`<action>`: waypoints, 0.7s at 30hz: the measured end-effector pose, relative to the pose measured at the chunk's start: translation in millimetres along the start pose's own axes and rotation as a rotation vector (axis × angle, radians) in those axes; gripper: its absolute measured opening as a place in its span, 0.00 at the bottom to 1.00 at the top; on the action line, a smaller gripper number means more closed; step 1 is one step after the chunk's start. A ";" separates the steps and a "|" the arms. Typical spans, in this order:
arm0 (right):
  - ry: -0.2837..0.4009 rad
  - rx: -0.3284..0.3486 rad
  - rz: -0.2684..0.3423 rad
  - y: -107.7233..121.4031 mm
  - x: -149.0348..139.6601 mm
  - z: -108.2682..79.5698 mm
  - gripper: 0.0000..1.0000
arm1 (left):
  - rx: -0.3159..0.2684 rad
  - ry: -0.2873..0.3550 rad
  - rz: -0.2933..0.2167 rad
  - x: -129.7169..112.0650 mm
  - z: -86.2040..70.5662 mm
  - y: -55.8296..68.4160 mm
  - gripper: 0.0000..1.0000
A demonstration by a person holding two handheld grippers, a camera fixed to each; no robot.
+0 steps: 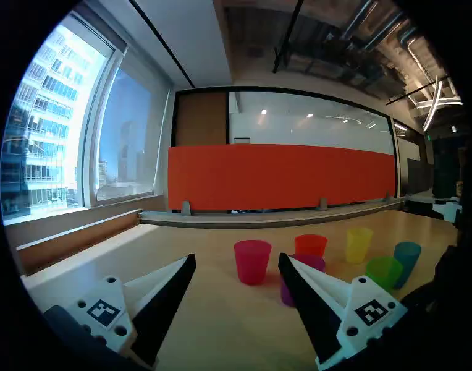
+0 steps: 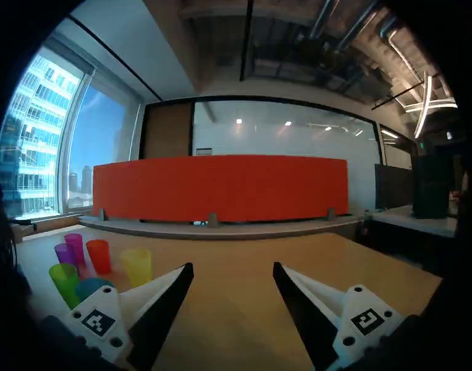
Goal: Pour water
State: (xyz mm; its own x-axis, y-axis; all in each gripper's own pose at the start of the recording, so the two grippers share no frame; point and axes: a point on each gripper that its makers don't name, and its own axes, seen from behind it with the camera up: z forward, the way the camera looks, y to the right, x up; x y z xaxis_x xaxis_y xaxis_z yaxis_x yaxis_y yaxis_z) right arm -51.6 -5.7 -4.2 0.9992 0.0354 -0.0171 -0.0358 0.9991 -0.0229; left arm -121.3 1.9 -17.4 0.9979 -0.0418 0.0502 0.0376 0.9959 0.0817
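Both spread wide and empty: the left hand-held gripper (image 1: 236, 258) faces the upright translucent magenta plastic cup (image 1: 252, 261) dead ahead on the pale wooden tabletop (image 1: 223, 321), so it looks the nearer, while the right hand-held gripper (image 2: 231, 267) has the coloured plastic cups (image 2: 137, 266) off to its left.

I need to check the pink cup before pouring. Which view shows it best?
The left gripper view: the pink cup stands whole, near the centre and unobstructed on the table. The right gripper view shows it small at the far left edge, close beside the purple cup, so it is harder to judge there.
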 end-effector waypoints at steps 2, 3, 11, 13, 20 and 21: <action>0.000 -0.004 -0.001 1.3 -0.8 0.2 1.00 | 0.000 0.000 0.000 0.0 0.0 0.0 1.00; 0.000 -0.006 -0.001 2.0 -1.2 0.3 1.00 | 0.000 0.000 0.000 0.0 0.0 -0.1 1.00; -0.003 -0.010 0.000 4.5 -3.6 2.6 1.00 | 0.000 0.000 0.000 0.1 0.2 -0.3 1.00; -0.003 -0.010 -0.002 4.5 -3.7 2.6 1.00 | 0.000 0.000 0.000 0.0 0.2 -0.2 1.00; -0.003 -0.006 -0.008 3.8 -5.4 0.9 1.00 | 0.000 0.000 0.000 -0.6 0.0 -0.5 1.00; -0.003 -0.006 -0.008 3.6 -5.6 0.6 1.00 | 0.000 0.000 0.000 -0.7 -0.1 -0.5 1.00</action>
State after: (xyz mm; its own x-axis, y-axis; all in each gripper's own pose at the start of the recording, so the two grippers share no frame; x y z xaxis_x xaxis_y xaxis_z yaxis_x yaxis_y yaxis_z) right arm -57.3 -2.3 -3.6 0.9995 0.0280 -0.0140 -0.0284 0.9992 -0.0286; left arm -122.0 1.4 -17.6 0.9979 -0.0421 0.0500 0.0379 0.9959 0.0819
